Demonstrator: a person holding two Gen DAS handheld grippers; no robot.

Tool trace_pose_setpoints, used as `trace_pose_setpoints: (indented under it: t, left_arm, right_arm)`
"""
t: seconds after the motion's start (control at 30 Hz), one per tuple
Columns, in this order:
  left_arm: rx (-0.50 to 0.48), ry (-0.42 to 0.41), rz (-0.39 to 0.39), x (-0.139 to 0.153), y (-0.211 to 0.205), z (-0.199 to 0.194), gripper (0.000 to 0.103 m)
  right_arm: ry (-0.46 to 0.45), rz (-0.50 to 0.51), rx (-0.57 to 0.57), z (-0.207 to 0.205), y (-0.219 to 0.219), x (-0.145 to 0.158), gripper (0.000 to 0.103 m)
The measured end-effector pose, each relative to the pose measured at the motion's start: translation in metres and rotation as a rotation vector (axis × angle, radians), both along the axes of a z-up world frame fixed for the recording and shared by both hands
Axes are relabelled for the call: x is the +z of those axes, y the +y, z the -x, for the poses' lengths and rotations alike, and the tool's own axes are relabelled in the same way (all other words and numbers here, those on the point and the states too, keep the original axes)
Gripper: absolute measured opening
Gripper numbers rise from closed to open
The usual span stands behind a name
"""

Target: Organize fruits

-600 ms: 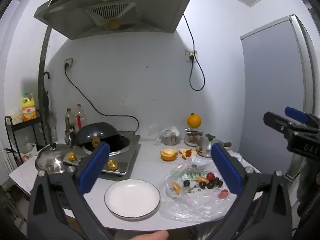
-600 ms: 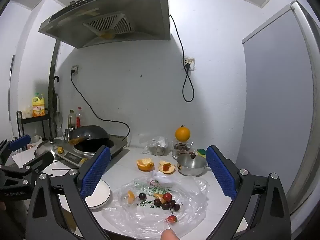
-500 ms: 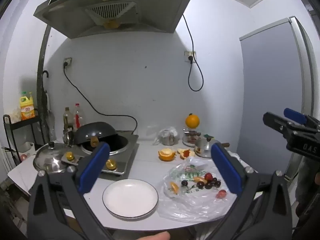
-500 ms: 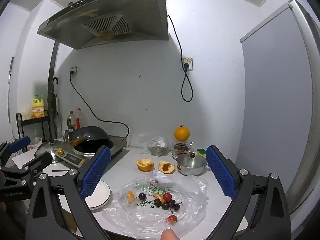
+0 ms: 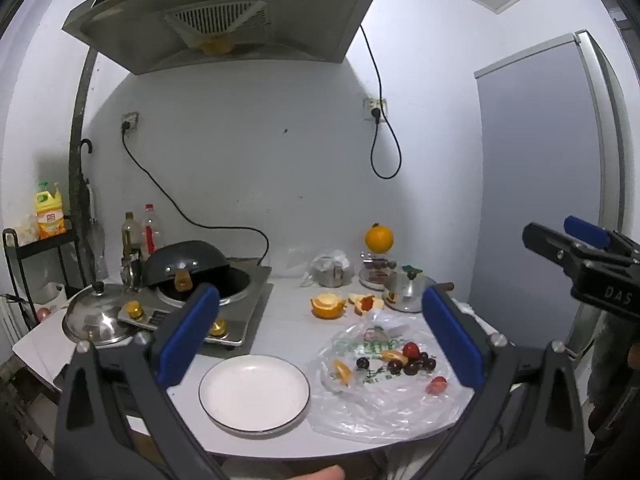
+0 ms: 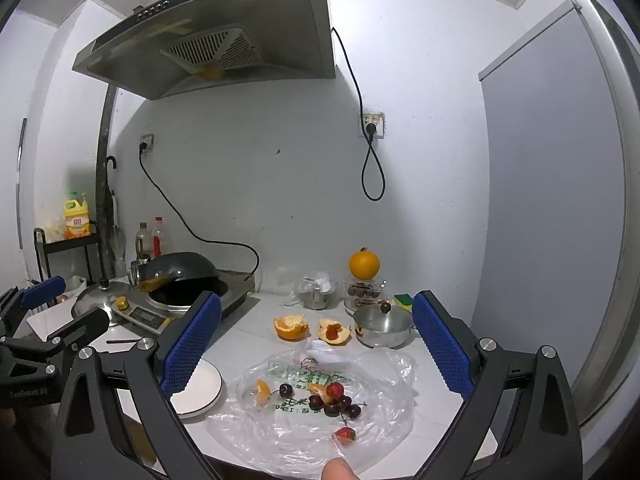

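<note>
A clear plastic bag [image 5: 380, 400] [image 6: 312, 420] lies flat on the white counter with cherries [image 5: 412, 366] [image 6: 332, 404], strawberries [image 5: 411, 349] [image 6: 335, 390] and orange segments [image 5: 343, 371] [image 6: 262, 391] on it. An empty white plate [image 5: 254, 392] [image 6: 200, 390] sits left of the bag. My left gripper [image 5: 320, 336] is open and empty, held above the plate and bag. My right gripper [image 6: 316, 340] is open and empty above the bag; it also shows at the right in the left wrist view [image 5: 580, 256].
Peeled orange halves [image 5: 328, 306] [image 6: 291, 326], a whole orange [image 5: 378, 239] [image 6: 364, 265] on a jar, a small steel pot [image 6: 382, 326], a stove with a black wok [image 5: 188, 264], a steel lid [image 5: 96, 316] and a range hood [image 5: 224, 12] overhead. The counter's front edge is close below.
Both grippers have risen slightly, so the counter sits a little lower in view. Nothing was grasped or moved.
</note>
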State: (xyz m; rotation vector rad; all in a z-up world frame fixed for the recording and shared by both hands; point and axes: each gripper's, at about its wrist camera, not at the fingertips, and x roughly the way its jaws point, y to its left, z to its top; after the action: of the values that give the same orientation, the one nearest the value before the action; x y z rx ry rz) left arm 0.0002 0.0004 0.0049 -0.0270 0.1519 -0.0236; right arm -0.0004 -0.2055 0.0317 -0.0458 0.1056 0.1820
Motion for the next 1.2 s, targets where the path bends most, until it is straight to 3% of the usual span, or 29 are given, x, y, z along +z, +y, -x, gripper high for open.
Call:
trace_pose_setpoints:
  t: [1.2]
  left_arm:
    - [0.044, 0.002, 0.012, -0.005, 0.009, 0.0, 0.102]
  right_arm:
    - [0.009, 0.024, 0.036, 0.0, 0.01, 0.002, 0.098]
